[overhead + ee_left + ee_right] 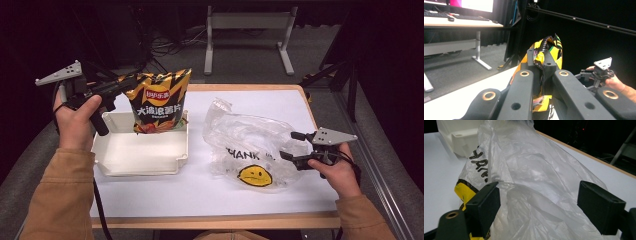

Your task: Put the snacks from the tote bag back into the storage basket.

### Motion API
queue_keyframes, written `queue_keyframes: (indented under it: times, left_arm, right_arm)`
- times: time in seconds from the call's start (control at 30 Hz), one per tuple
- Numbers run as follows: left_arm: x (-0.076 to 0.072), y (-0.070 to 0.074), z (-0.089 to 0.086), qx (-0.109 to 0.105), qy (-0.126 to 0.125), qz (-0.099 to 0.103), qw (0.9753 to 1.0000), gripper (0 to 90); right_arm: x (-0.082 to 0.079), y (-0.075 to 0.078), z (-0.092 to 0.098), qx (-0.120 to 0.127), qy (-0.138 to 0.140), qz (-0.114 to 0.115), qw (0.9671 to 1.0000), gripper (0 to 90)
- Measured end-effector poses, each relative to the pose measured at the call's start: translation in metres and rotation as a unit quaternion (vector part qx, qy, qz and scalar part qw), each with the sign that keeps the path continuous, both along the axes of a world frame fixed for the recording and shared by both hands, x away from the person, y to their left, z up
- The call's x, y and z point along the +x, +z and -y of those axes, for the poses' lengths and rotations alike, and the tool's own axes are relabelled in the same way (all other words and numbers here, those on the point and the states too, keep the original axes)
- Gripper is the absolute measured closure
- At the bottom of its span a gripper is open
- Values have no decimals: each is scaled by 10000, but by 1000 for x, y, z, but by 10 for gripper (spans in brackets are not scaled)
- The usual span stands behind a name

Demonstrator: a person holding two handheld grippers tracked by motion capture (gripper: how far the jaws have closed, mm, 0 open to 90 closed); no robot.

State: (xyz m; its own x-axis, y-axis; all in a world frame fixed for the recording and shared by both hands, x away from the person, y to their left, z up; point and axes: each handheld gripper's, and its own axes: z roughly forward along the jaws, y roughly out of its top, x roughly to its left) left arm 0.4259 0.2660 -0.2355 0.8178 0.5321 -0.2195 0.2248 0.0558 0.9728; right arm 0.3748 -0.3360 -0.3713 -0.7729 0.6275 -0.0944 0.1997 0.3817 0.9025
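High view, left hand-held gripper (131,83) pinching chip bag (159,101), right hand-held gripper (289,146) agape, seemingly touching plastic bag (250,145)

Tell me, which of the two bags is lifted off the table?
The black-and-yellow chip bag, pinched by its top edge in the left gripper above the white tray. The clear plastic bag with the yellow face lies on the table.

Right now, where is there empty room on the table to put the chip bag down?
The tray floor under the chip bag is bare. So is the strip along the table's near edge. It is crowded on the right, where the plastic bag spreads.
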Motion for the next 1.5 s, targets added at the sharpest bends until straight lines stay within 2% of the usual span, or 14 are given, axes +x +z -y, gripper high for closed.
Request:
queue_keyframes:
  times: [0.13,0.27,0.47,0.67,0.83,1.07,1.2,1.5]
  left_arm:
    - [5,-4,-8,-1,54,-4,10000,886]
    - [9,-8,-13,104,118,1,9999,885]
    - [19,-19,-19,77,218,-76,9997,885]
    - [30,-35,-23,92,184,-189,9996,885]
    - [40,-46,-23,12,123,-265,9996,885]
    - [45,-61,-21,82,86,-333,9994,885]
    - [47,-70,-21,49,118,-405,9991,885]
    - [51,-81,-21,44,121,-513,9986,884]
  right_arm:
    - [-4,6,-4,59,38,83,9999,189]
    - [-6,10,-9,73,59,151,9998,189]
    - [-8,12,-14,69,107,190,9997,189]
    - [-13,13,-17,78,127,198,9997,189]
    - [-18,14,-16,73,117,222,9997,189]
    - [-21,14,-12,76,89,225,9997,188]
    - [-21,13,-14,65,131,210,9997,188]
    - [-20,11,-16,42,161,187,9997,187]
